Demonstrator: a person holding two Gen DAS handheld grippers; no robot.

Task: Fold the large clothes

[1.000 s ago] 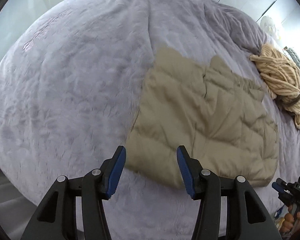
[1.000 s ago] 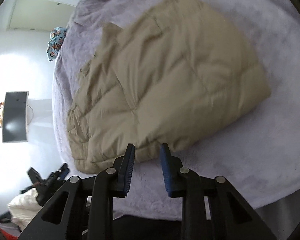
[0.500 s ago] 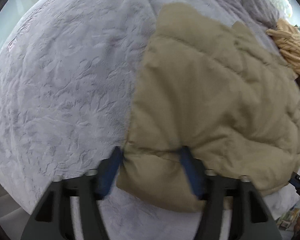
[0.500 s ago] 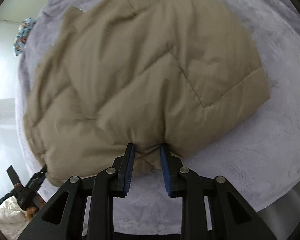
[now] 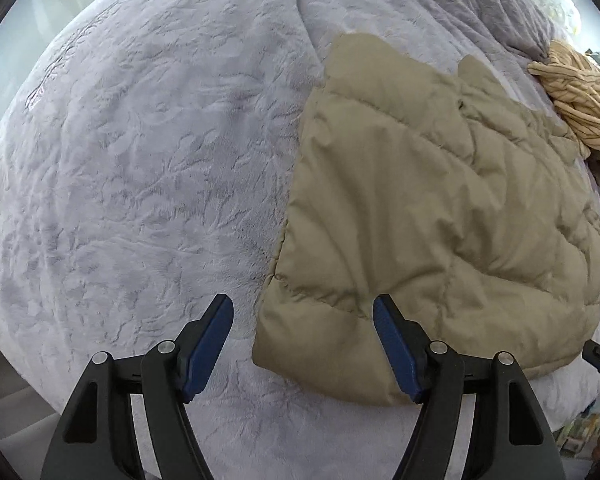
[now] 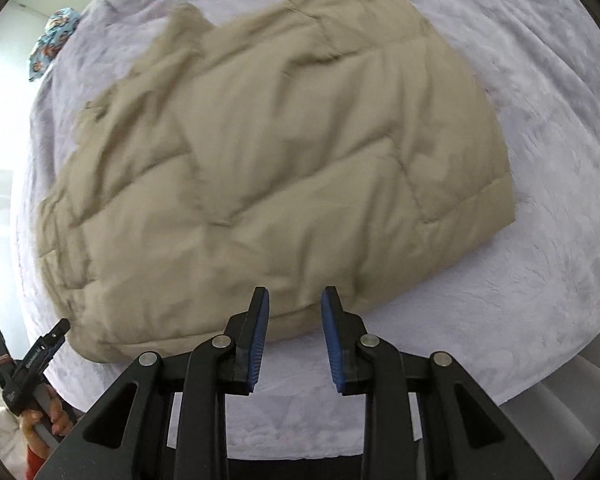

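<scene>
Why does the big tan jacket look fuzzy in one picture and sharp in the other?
In the right wrist view the tan jacket is smeared by motion blur, while the right gripper stays sharp. In the left wrist view the jacket and the plush gray blanket look crisp. Both views bulge like a ball: that is the fisheye lens.

Jacket [image 5: 440, 208] on blanket [image 5: 148, 168]

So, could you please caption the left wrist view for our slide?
Open left gripper poised at the near corner of a folded tan quilted jacket on a grey bedspread.
</scene>
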